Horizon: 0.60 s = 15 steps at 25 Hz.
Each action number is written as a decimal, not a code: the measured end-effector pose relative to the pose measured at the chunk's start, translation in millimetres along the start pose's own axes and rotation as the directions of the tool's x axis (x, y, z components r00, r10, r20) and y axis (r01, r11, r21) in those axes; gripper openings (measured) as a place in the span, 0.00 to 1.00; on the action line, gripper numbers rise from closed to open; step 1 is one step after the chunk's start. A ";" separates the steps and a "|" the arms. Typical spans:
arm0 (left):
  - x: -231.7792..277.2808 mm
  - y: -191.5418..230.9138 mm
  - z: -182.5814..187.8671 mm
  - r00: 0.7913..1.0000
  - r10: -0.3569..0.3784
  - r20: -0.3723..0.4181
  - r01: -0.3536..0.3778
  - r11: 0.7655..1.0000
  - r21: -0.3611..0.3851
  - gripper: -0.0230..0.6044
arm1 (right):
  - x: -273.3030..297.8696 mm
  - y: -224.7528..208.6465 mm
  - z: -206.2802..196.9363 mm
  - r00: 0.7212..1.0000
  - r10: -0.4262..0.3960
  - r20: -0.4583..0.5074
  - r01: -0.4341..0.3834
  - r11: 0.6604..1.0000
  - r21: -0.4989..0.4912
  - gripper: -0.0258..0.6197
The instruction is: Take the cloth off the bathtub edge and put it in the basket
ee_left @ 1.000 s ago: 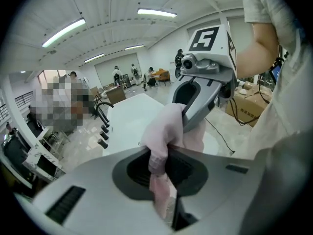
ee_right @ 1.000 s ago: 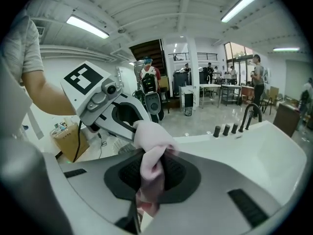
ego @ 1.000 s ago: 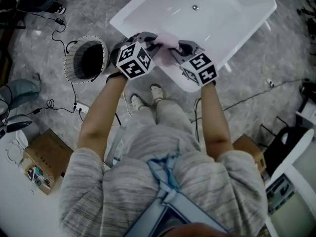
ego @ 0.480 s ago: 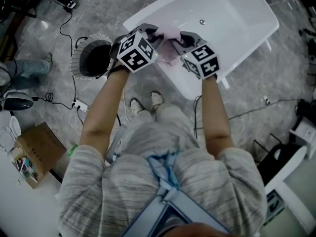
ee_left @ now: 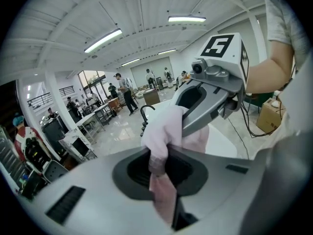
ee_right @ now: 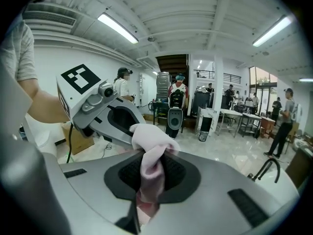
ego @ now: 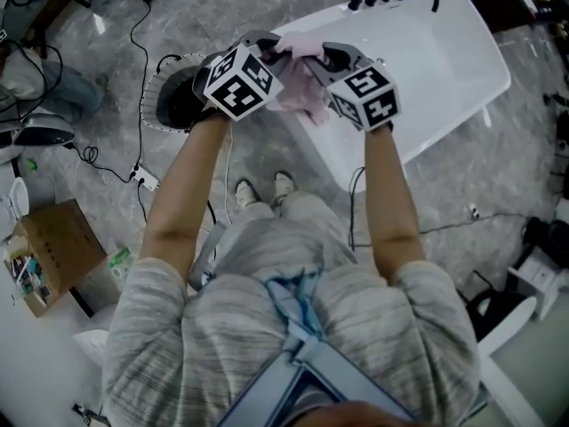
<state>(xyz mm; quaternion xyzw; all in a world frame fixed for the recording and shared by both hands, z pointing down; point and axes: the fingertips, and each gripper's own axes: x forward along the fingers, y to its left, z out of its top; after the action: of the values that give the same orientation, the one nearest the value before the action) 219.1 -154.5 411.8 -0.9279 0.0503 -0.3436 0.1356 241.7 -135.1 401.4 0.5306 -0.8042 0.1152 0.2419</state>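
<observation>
Though not delivered, cloth point(ego: 300, 92): held clear above the bathtub point(ego: 444, 52) edge;
left gripper point(ego: 267, 50), right gripper point(ego: 331, 59): jaws clamped on cloth;
basket point(ego: 156, 112): carry and drop remain

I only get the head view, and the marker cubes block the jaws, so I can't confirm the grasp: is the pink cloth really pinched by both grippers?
Observer: The left gripper is shut on a bunch of the pale pink fabric cloth.
Operator: And the right?
Observer: The right gripper is shut on another bunch of it.
Operator: Anyone nearby?
Observer: The right gripper view shows people standing far across the room.
</observation>
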 end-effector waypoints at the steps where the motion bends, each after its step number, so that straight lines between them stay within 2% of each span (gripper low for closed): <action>1: -8.4 6.4 -1.5 1.000 0.018 0.000 -0.018 1.000 -0.006 0.11 | 3.4 3.9 9.4 1.000 0.009 0.008 -0.009 1.000 -0.013 0.13; 8: -69.5 56.4 -26.0 0.991 0.135 -0.015 -0.136 0.988 -0.067 0.11 | 40.9 37.6 76.8 0.995 0.091 0.048 -0.085 0.990 -0.113 0.13; 15: -127.9 101.6 -72.8 0.969 0.232 -0.089 -0.242 0.962 -0.125 0.11 | 94.9 82.2 130.4 0.982 0.184 0.038 -0.173 0.966 -0.191 0.13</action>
<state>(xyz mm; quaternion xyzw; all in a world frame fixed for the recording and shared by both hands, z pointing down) 74.6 -243.8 355.9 -0.9090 0.1890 -0.3546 0.1105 101.8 -234.7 344.2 0.4340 -0.8624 0.0459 0.2566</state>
